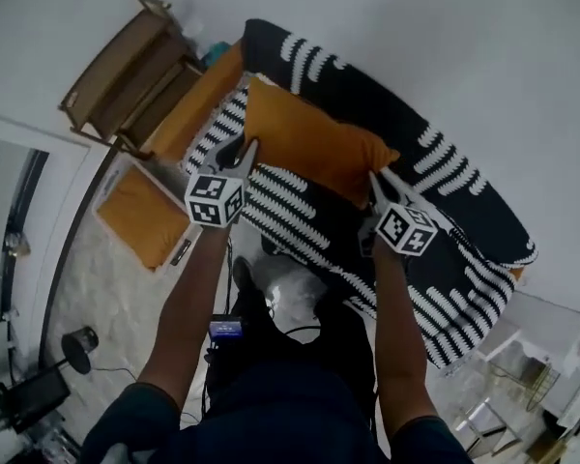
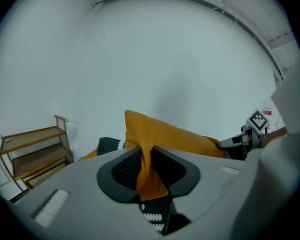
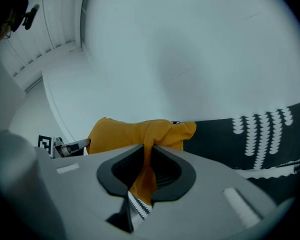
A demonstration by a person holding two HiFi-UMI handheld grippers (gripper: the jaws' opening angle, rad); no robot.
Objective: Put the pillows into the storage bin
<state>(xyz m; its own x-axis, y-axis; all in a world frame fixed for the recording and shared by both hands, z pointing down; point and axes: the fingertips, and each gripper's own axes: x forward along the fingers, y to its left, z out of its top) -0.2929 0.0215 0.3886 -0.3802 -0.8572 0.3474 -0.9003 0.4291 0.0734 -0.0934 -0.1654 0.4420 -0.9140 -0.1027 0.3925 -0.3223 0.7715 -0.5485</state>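
Left gripper (image 1: 240, 153) and right gripper (image 1: 378, 180) each clamp their fingers on corners of the orange pillow (image 1: 304, 138)

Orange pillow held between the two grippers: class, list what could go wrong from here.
1. The left gripper and right gripper each pinch only a thin fold at an end of the orange pillow; either fold might slip and the pillow swing down.
2. A cable crosses the floor underfoot, a possible trip hazard while carrying.
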